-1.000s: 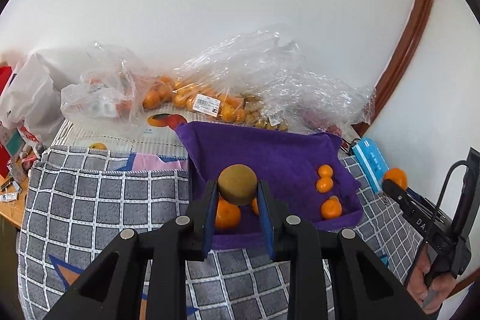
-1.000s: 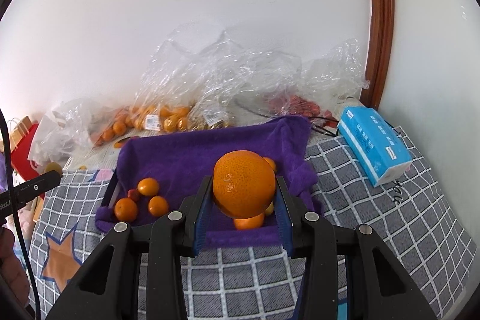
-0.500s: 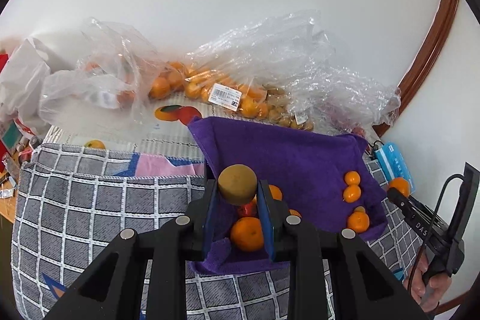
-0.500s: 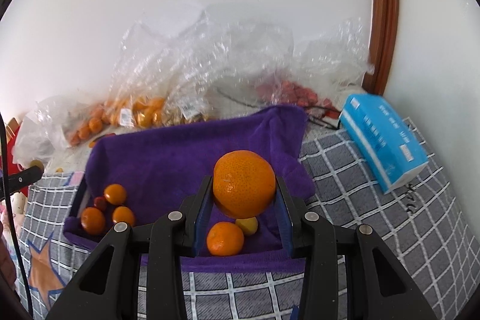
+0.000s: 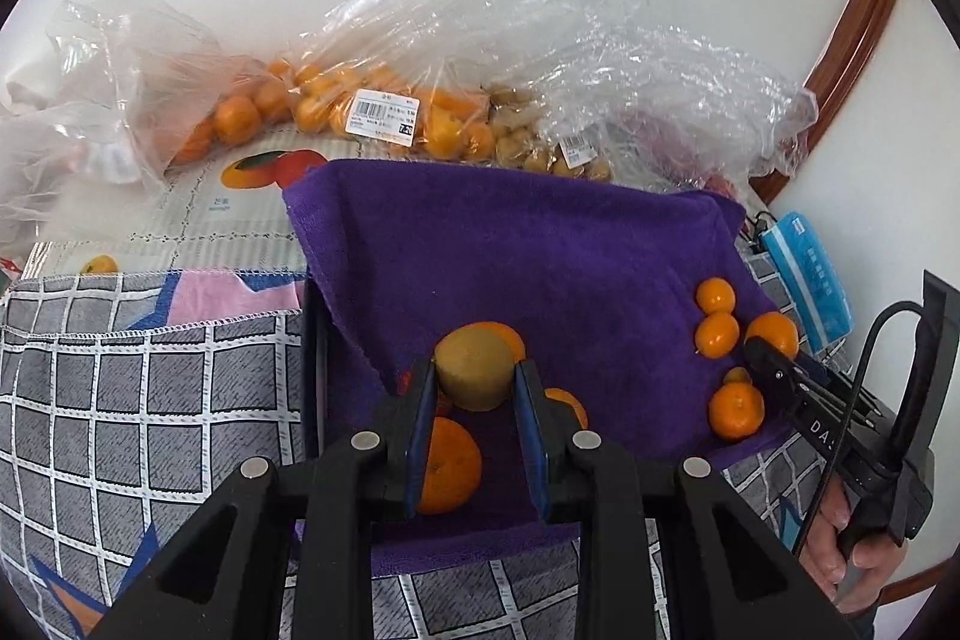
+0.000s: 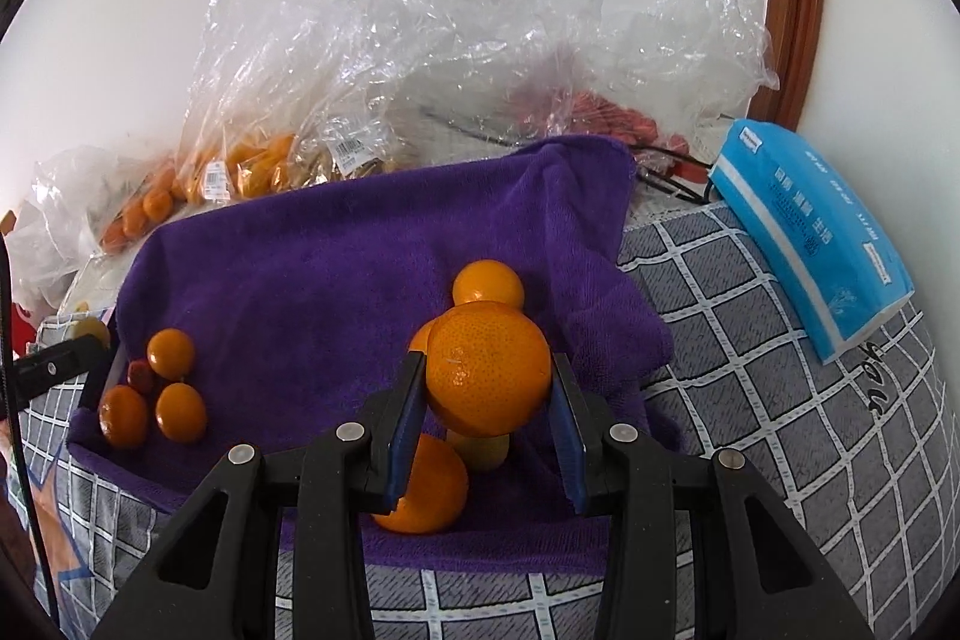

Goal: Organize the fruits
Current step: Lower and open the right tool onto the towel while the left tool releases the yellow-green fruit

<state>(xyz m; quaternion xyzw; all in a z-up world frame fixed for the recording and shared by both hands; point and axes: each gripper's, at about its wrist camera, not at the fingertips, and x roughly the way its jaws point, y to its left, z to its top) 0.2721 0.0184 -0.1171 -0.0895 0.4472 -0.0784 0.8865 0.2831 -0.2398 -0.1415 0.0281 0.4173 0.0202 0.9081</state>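
Over the purple towel [image 5: 540,250] now, both grippers lower & closer in vs a sec ago. Left gripper [image 5: 474,391] still clamped on the brown fruit [image 5: 474,370], above oranges at the towel's left end. Right gripper [image 6: 487,394] still squeezing the big orange [image 6: 487,367], hanging over the right-end pile. Tissue pack [image 6: 810,232] sits far right.

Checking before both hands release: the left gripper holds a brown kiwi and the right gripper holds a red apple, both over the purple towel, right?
Not quite. The right gripper holds a large orange, not a red apple; the right wrist view shows it. The left gripper does hold the brown kiwi, and both are over the purple towel.
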